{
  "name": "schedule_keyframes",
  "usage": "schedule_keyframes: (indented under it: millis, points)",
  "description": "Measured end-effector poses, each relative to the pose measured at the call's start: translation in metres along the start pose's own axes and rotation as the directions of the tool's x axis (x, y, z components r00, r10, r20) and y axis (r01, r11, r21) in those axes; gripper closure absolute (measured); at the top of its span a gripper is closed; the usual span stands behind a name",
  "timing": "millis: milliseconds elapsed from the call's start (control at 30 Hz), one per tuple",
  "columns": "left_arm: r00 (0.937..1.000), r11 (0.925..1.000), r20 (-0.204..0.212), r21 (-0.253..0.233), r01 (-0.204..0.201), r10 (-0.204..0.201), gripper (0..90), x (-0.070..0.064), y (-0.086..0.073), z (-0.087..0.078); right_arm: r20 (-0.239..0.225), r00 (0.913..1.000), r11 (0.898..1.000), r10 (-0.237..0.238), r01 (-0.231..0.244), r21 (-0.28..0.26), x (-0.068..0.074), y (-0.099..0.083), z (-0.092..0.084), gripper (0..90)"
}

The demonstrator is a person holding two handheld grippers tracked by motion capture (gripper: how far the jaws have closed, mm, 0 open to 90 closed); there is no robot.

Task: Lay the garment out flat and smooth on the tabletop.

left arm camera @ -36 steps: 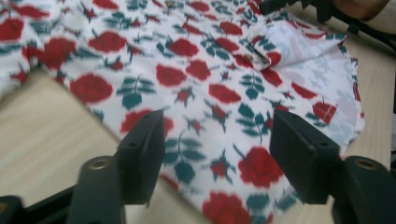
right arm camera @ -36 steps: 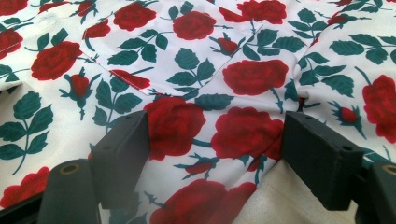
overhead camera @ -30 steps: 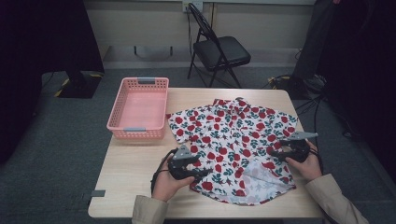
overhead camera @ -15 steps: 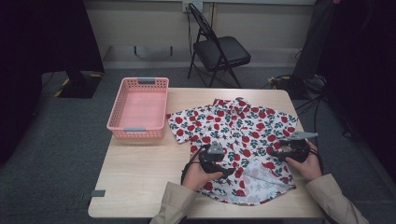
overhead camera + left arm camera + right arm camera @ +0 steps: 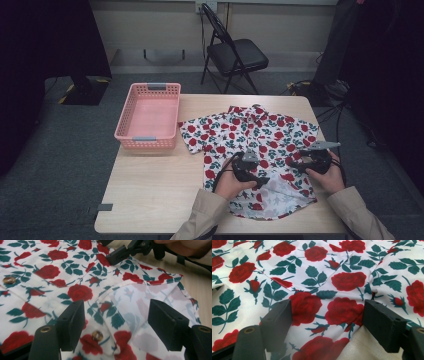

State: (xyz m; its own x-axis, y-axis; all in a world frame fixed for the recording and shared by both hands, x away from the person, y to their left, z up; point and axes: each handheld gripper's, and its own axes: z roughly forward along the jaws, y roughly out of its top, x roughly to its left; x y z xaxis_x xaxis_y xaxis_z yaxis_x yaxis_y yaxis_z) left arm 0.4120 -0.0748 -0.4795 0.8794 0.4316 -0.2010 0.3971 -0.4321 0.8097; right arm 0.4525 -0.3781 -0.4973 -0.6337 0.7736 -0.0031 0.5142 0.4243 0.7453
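The shirt (image 5: 250, 145) lies flat on the desk (image 5: 150, 190), collar away from the person, hem nearest, its long axis running away from them. The basket (image 5: 148, 116) sits just left of it. The left hand-held gripper (image 5: 264, 181) hovers over the turned-up hem at the button placket, jaws spread, nothing pinched. Just right of it, the right hand-held gripper (image 5: 294, 162) rests on the cloth, jaws spread astride a raised fold. The left is nearer the flipped hem.

So I count one rose-print shirt (image 5: 252, 145), one pink basket (image 5: 148, 116), one folding chair (image 5: 235, 52), one worktop (image 5: 150, 192), and my two hand-held grippers: left (image 5: 260, 181), right (image 5: 295, 161).
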Motion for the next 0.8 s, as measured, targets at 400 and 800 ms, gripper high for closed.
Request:
schedule_keyframes:
  millis: [400, 800]
  points:
    - [0.9997, 0.9992, 0.013, 0.035, -0.02, 0.02, 30.9, -0.004, 0.016, 0.034, -0.001, 1.0, 1.0, 0.0, 0.0, 0.0, 0.0, 0.0, 0.0, 23.3]
    - [0.9877, 0.9854, 0.098, 0.108, -0.132, 0.122, 64.3, -0.012, 0.012, 0.047, -0.001, 1.0, 1.0, 0.001, -0.001, -0.001, 0.0, 0.0, 0.0, 23.3]
